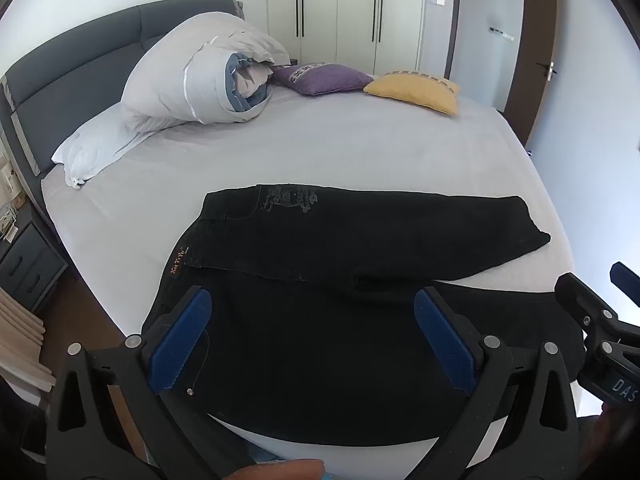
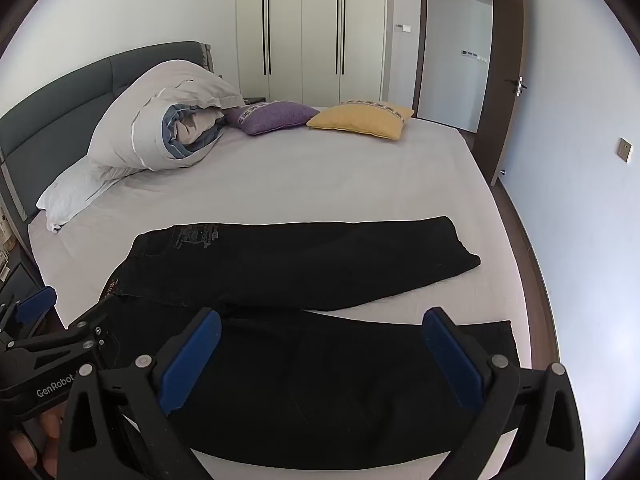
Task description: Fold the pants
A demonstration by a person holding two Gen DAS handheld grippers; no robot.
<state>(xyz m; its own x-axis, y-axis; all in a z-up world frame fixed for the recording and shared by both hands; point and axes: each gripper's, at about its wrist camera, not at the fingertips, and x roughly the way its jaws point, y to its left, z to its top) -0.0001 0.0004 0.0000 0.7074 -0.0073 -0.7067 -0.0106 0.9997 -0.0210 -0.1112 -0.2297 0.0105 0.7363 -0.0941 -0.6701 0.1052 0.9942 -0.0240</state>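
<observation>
Blue-padded fingers (image 1: 182,342) of the left gripper (image 1: 312,340) stand wide apart and empty over the near leg of the black pants (image 1: 320,248), which lie spread on the bed (image 1: 320,148) with both legs side by side, waist to the left, so no fold looks made yet. From the right wrist, the right gripper (image 2: 320,356) likewise hangs with fingers (image 2: 452,364) spread, holding nothing, above the near leg of the pants (image 2: 304,264); laying one leg over the other and folding lengthwise both seem left.
</observation>
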